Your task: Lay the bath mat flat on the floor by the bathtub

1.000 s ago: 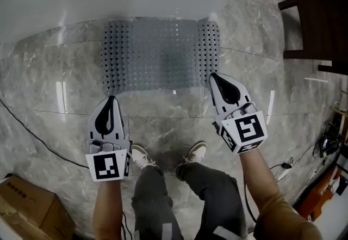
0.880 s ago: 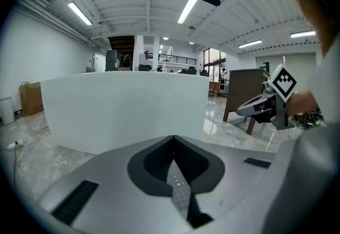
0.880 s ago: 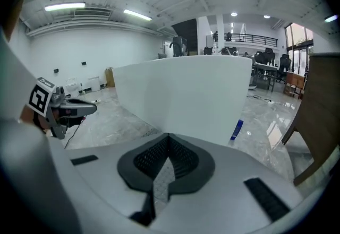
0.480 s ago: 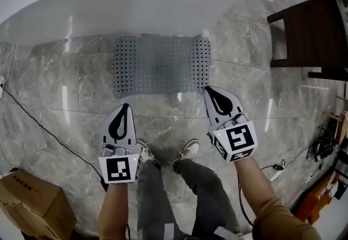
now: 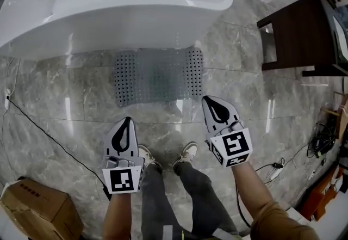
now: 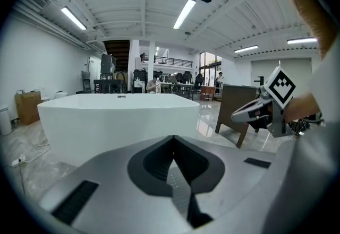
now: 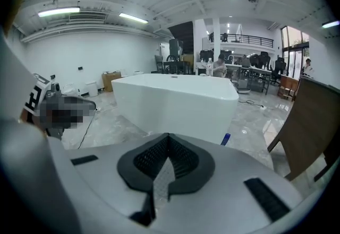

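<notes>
The grey perforated bath mat (image 5: 157,75) lies flat on the marble floor right against the white bathtub (image 5: 117,7). My left gripper (image 5: 125,121) is shut and empty, held above the floor short of the mat's near left corner. My right gripper (image 5: 209,100) is shut and empty too, hovering just off the mat's near right corner. In the left gripper view the jaws (image 6: 172,137) meet with nothing between them, and the tub (image 6: 119,121) stands ahead. The right gripper view shows the same closed jaws (image 7: 168,135) facing the tub (image 7: 178,105).
A dark wooden table (image 5: 296,35) stands at the right. A cardboard box (image 5: 38,209) sits at the lower left, with a black cable (image 5: 41,130) running across the floor. More cables and gear (image 5: 321,146) lie at the right edge. My feet (image 5: 166,154) stand between the grippers.
Both grippers have risen away from the mat, still shut. The view has pulled back, so more of the bathtub shows and the mat looks smaller.
</notes>
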Demonstrator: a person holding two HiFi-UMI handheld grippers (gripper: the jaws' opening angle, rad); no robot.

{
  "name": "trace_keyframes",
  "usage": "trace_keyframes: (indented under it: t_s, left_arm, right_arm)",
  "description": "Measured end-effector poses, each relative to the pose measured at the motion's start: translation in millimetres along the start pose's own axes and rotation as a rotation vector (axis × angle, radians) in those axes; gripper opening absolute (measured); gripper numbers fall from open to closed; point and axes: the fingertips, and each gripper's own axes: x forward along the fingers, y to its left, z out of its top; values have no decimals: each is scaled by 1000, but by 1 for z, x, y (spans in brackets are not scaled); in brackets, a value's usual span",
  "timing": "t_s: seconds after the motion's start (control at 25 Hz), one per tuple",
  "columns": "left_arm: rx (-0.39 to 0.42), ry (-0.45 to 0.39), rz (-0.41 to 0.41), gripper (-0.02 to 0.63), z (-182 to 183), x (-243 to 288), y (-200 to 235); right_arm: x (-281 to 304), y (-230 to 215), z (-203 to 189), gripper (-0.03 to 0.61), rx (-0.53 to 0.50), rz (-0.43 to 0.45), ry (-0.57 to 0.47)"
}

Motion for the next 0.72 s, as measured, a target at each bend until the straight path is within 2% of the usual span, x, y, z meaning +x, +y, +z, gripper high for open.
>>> trace_keyframes:
  t_s: [0.12, 0.24, 0.36, 0.48, 0.72]
  left_arm:
    - [26, -45, -24, 3, 23, -4, -5]
    - [51, -56, -37, 3, 49, -9, -17]
    - [26, -89, -25, 3, 84, -17, -20]
    - [21, -113, -20, 3, 117, -30, -18]
    - [31, -147, -65, 3, 174, -57, -33]
  right_arm:
    - [-10, 2, 6, 3, 20, -11, -10]
    - [-26, 3, 13, 3, 51, -23, -21]
    - [-49, 3, 28, 3, 92, -42, -31]
    - [-64, 11, 54, 3, 116, -20, -46]
    - [-108, 14, 117, 3, 84, -8, -91]
